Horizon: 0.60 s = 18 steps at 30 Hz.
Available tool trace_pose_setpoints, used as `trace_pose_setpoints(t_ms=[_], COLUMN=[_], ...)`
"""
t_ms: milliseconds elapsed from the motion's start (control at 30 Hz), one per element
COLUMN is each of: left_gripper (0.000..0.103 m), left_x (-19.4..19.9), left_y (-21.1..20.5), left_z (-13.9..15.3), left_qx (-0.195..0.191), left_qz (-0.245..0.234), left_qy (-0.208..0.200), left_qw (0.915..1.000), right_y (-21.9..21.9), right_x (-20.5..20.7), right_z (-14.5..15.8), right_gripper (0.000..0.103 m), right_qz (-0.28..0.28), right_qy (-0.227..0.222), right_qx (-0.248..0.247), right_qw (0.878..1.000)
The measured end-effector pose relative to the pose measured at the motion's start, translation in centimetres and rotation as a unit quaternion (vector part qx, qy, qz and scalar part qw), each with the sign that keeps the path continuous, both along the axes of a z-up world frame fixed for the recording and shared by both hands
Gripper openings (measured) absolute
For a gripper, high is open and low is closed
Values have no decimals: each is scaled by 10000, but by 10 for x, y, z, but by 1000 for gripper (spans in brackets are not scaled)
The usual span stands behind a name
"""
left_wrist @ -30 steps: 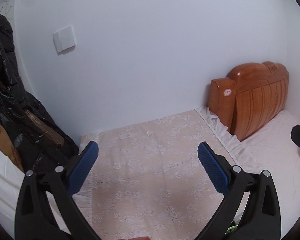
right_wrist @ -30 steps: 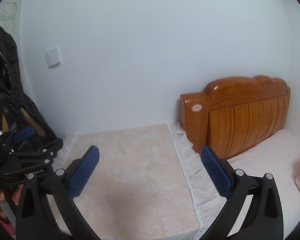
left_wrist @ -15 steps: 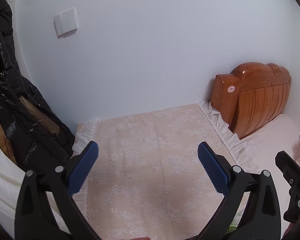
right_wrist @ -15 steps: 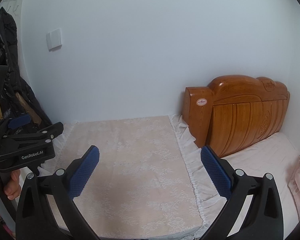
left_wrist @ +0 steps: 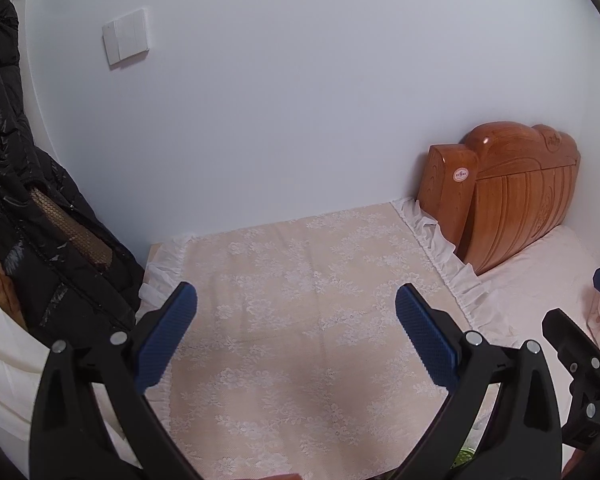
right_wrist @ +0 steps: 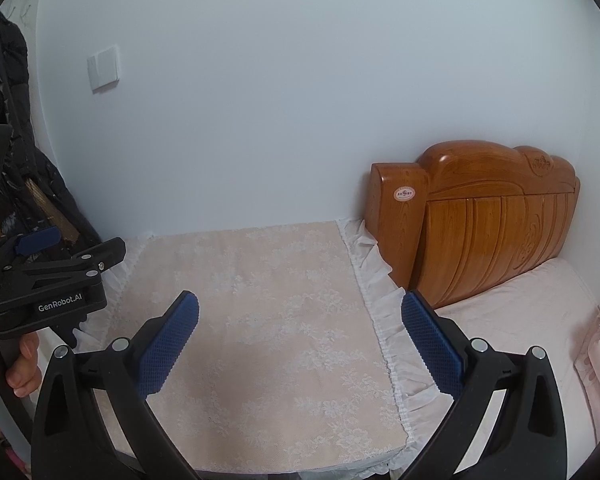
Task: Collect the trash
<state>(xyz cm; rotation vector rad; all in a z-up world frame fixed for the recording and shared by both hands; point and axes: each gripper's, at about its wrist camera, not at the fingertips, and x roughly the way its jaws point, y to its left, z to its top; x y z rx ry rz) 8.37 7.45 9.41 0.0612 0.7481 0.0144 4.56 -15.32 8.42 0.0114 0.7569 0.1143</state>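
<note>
No trash shows in either view. My left gripper (left_wrist: 296, 312) is open and empty, above a nightstand covered with a peach lace cloth (left_wrist: 300, 320). My right gripper (right_wrist: 300, 320) is open and empty over the same cloth (right_wrist: 268, 320). The left gripper also shows at the left edge of the right wrist view (right_wrist: 52, 276), held by a hand. Part of the right gripper shows at the right edge of the left wrist view (left_wrist: 580, 352).
A carved wooden headboard (right_wrist: 492, 220) stands at the right, with a pink-sheeted bed (right_wrist: 520, 320) below it. A black puffer jacket (left_wrist: 32, 220) hangs at the left. A white wall switch (left_wrist: 125, 42) sits on the plain wall behind.
Both grippers have pulled back and tilted slightly, so the covered nightstand and headboard sit lower and farther. Both stay open and empty.
</note>
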Motion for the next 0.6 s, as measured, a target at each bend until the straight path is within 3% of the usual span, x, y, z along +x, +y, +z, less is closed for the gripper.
trace_pose_setpoints(t_ms=[600], left_gripper=[95], left_x=[1], left_y=[1], left_z=[-3], left_qx=[-64], left_qz=[-52], left_qy=[58], left_qw=[9999], right_y=[-3], right_x=[-3], right_z=[-3], right_gripper=[101], right_qz=[-86], right_qy=[51], right_qx=[77], right_qw=[9999])
